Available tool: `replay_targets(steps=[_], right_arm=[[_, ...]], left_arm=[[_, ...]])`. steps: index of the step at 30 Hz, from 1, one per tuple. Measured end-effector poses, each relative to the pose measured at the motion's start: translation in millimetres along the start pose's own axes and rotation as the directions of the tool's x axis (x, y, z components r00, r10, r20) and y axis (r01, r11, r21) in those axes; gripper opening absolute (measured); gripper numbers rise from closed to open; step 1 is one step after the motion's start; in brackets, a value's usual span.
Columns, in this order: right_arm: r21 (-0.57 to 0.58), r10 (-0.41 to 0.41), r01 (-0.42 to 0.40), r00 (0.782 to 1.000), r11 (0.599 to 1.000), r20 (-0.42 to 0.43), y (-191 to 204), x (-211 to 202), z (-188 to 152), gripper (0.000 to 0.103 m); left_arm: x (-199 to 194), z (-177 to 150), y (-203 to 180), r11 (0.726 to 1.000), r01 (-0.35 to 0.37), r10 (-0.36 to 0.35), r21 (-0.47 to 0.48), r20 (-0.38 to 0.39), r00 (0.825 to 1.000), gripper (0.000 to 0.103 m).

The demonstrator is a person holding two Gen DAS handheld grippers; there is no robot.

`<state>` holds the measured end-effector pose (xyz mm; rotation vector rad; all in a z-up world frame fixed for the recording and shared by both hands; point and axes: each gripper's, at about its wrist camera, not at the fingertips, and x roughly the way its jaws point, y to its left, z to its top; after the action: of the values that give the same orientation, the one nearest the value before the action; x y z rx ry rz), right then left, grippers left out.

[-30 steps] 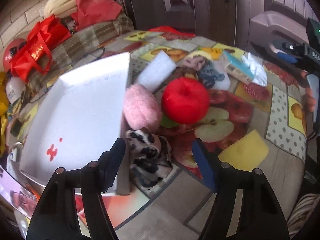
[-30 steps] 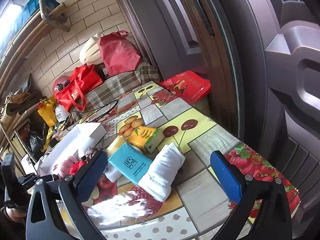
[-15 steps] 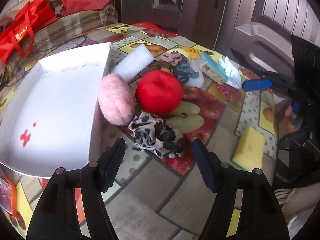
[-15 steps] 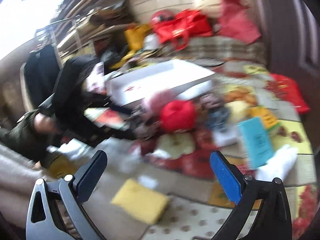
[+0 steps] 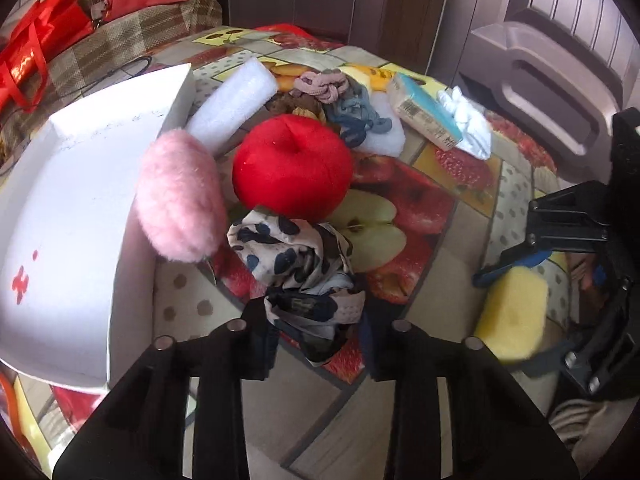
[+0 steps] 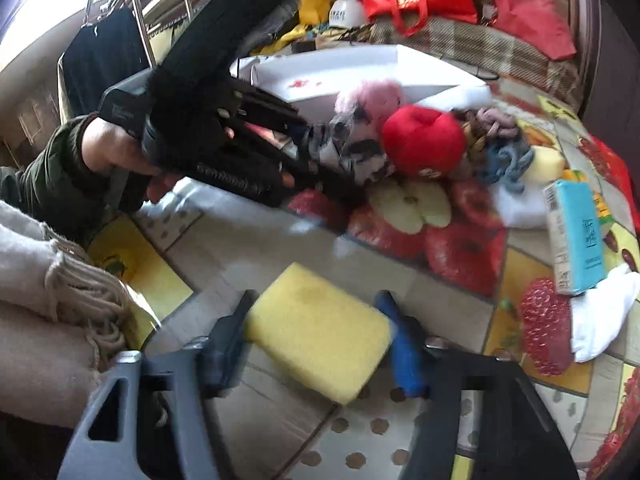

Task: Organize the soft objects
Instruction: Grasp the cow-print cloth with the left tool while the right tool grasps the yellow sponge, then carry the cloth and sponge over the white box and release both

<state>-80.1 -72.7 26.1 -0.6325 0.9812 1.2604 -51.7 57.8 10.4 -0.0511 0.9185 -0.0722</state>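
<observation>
Left claw (image 5: pixel 318 334) now closed in around the near end of the spotted scarf (image 5: pixel 298 266), narrowed from the wide stance of a second ago; firm pinch not confirmable. Right claw (image 6: pixel 316 338) now swung down onto the yellow sponge (image 6: pixel 320 330), fingers at both its sides, contact blurred. Both pickups under way; farther on the worktop (image 5: pixel 452 220), pink puff (image 5: pixel 180 196) and red plush apple (image 5: pixel 292 168) unsorted beside the empty white box (image 5: pixel 72 208).

I see open desk (image 6: pixel 248 248) between my claws; the pink puff (image 5: pixel 180 196) and red plush apple (image 5: pixel 292 168) crowd the white box (image 5: pixel 72 200) wall.
</observation>
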Motion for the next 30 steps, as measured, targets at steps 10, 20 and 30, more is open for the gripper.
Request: replay_targets(steps=[10,20,30], right_arm=[[0.066,-0.051,0.039,0.979,0.997,0.197,-7,-47,18,0.048],[0.165,-0.138,0.058,0.839,0.984,0.527,-14,-110,85,0.048],[0.205,-0.154,-0.002,0.655,0.979,0.74,-11,-164,154,0.048]], left_arm=[[-65,4,15,0.998,-0.027,0.037,-0.048,0.229,0.973,0.03],[-160,52,52,0.953,-0.233,0.3,-0.194,0.497,0.814,0.031],[-213,73,94,0.889,-0.303,0.455,-0.344,0.589,0.667,0.031]])
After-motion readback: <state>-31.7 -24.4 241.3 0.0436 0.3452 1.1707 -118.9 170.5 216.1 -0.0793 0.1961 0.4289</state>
